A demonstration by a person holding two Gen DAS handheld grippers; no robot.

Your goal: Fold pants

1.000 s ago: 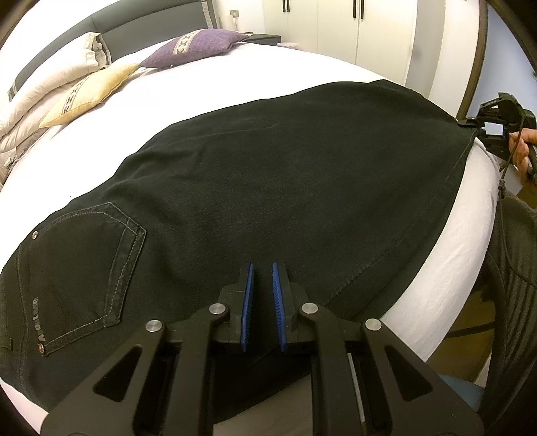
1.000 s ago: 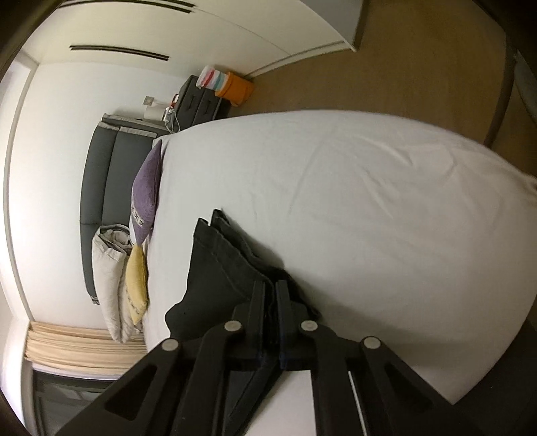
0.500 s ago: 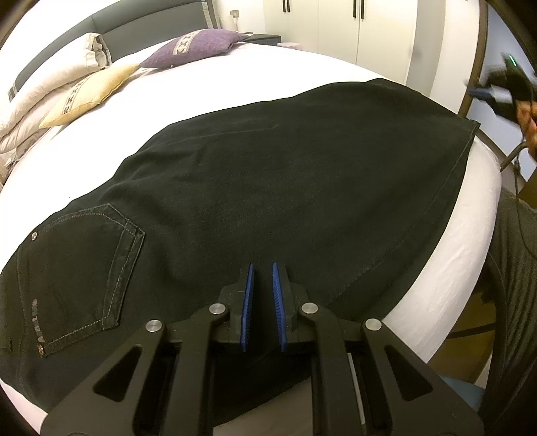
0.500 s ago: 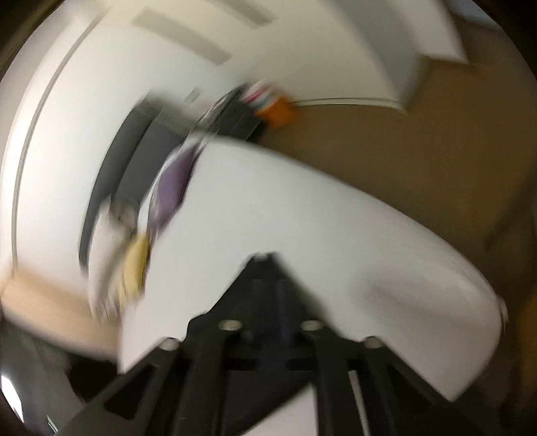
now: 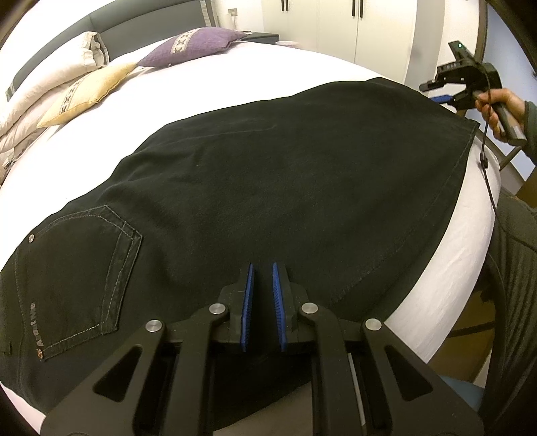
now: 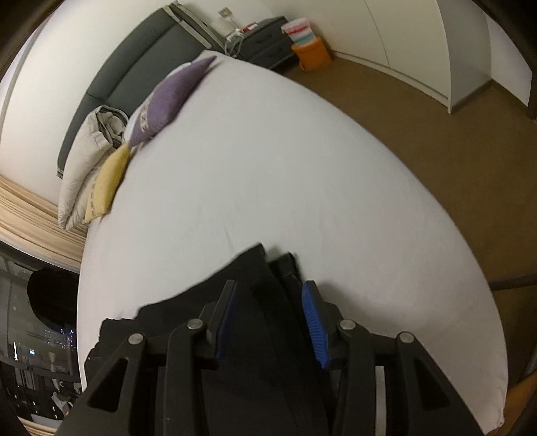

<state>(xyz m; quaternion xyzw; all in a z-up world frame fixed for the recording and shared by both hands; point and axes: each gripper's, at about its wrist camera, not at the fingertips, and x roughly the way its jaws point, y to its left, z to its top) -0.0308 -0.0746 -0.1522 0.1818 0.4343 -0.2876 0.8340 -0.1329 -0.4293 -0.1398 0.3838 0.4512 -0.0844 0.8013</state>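
Black pants (image 5: 268,174) lie flat across the white bed, back pocket (image 5: 77,278) at the left, leg hems at the right edge. My left gripper (image 5: 263,288) hovers over the near edge of the pants, its blue pads a small gap apart with nothing between them. My right gripper (image 6: 268,312) is open, its pads on either side of the pants' hem end (image 6: 255,278), not pinching it. In the left wrist view the right gripper (image 5: 446,94) is held in a hand just beyond the far hem corner.
Purple (image 5: 198,43), yellow (image 5: 90,90) and cream (image 5: 43,80) pillows lie by the grey headboard (image 6: 134,73). A dark nightstand (image 6: 265,43) and an orange bin (image 6: 312,53) stand on the brown floor. White wardrobes (image 5: 335,23) line the far wall.
The right gripper has let go of the hem, swung up and come back over it with its jaws now open. The hem lies flat on the bed. The left gripper has not moved.
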